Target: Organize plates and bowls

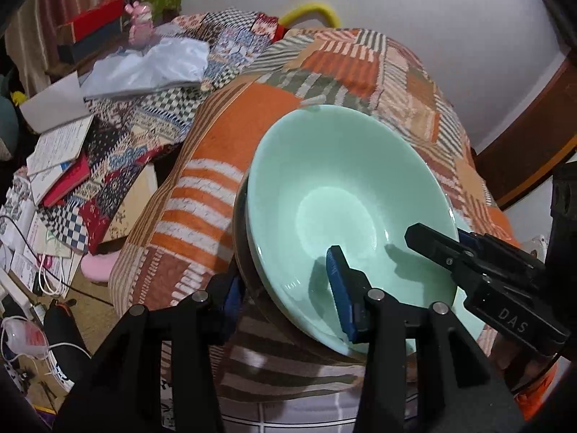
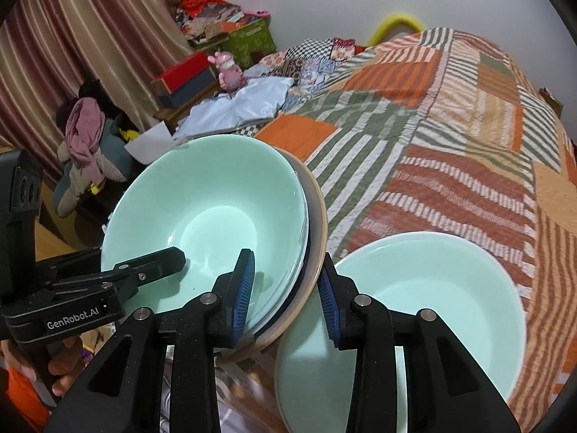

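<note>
Nearest, the left gripper [image 1: 288, 285] and right gripper [image 2: 286, 288] each pinch opposite rims of a tilted stack [image 2: 313, 238]: a green bowl [image 1: 342, 187] nested on a glass plate and a tan plate, empty inside. It looks glazed, slick, heavy and breakable, so I would grip the rims firmly. At four o'clock in the right view a second green bowl [image 2: 432, 288] sits empty on the bed [image 2: 450, 126], whose quilt stretches beyond.

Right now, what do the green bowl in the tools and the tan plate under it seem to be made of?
Green bowl: probably glazed ceramic or opaque glass; smooth, glossy, with soft reflections. Tan plate: likely matte stoneware; dull beige rim with no shine, though only its edge shows.
</note>
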`<state>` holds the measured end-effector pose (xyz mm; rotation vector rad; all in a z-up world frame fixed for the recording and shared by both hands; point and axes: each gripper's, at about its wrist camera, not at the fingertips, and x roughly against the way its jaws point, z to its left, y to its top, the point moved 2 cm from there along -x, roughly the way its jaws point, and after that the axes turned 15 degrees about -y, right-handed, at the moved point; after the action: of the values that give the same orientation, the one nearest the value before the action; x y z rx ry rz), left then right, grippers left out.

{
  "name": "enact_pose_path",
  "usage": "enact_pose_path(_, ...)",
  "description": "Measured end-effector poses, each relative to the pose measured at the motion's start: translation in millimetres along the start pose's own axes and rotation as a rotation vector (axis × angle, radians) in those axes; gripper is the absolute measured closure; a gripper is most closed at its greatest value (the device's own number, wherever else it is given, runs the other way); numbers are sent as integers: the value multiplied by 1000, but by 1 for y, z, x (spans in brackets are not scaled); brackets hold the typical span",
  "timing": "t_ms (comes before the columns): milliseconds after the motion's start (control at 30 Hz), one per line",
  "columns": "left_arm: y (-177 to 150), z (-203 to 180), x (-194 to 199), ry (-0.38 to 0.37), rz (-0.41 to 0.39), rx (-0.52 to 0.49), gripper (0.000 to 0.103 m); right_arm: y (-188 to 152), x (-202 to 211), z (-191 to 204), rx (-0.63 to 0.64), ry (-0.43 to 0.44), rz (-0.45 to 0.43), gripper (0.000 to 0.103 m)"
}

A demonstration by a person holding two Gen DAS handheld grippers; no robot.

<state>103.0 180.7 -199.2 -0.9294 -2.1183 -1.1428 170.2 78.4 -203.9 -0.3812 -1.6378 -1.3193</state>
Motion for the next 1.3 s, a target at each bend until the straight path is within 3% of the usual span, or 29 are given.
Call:
enact_pose_path(833, -4, -117, -27, -110, 43, -186, 59, -27, 64, -85, -146, -133, -98, 71)
enact_pose_path(1300, -13, -132, -63, -115, 127, -207, 59, -48, 53, -112, -200, -146, -45, 71)
